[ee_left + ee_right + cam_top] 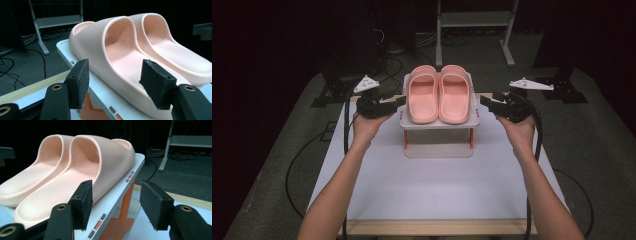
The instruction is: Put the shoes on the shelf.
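Note:
A pair of pink slippers stands side by side, toes away from me, on a small white shelf [439,125] with orange legs. In the high view my left gripper [399,101] is at the shelf's left edge beside the left slipper [423,97]. My right gripper [484,101] is at the right edge beside the right slipper [454,95]. In the left gripper view the left gripper [115,77] is open, its pads [81,80] framing the near slipper [110,57] without touching it. The right gripper [116,200] is open too, straddling the shelf's rim [135,170] by its near slipper [100,157].
The shelf stands at the far middle of a white tabletop [437,185] with a wooden front edge. Black cables trail from both grippers down the table's sides. A metal frame [472,20] and dark stands are on the floor behind the table.

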Motion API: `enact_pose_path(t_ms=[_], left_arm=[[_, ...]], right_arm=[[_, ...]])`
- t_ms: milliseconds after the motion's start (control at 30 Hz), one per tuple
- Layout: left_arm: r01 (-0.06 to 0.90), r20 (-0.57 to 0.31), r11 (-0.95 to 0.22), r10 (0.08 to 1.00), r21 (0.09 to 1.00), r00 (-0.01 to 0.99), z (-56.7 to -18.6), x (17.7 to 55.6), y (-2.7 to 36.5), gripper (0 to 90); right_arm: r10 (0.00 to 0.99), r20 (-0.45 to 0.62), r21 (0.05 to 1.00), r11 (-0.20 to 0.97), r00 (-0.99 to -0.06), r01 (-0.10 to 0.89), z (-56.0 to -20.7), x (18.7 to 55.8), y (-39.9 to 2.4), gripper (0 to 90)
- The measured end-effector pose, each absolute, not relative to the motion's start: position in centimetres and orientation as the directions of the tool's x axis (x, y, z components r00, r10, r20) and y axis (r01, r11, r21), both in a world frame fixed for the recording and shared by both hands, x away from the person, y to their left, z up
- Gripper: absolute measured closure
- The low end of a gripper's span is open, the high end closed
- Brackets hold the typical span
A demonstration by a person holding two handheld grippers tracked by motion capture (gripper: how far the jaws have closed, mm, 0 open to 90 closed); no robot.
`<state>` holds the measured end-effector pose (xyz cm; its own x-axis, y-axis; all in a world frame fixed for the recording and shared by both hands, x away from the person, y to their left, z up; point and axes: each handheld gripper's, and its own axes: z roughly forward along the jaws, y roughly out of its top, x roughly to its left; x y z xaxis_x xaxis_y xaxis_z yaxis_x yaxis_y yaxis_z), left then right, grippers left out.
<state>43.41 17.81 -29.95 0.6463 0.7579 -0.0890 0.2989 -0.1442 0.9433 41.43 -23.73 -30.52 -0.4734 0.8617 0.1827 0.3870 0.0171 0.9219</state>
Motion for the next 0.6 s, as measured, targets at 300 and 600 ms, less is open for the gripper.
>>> enact_pose_path(t_ms=[300, 600], left_arm=[[0.29, -0.09, -0.134, 0.759, 0.948, 0.645, -30.5, 42.2, 18.7, 37.3], [0.291, -0.096, -0.128, 0.759, 0.948, 0.644, -31.1, 41.1, 19.3, 33.7]], right_arm=[[0.858, 0.175, 0.923, 0.028, -0.483, 0.384, -31.2, 40.5, -24.0, 41.2], [0.852, 0.175, 0.923, 0.032, -0.494, 0.383, -31.8, 39.5, -24.6, 37.7]])
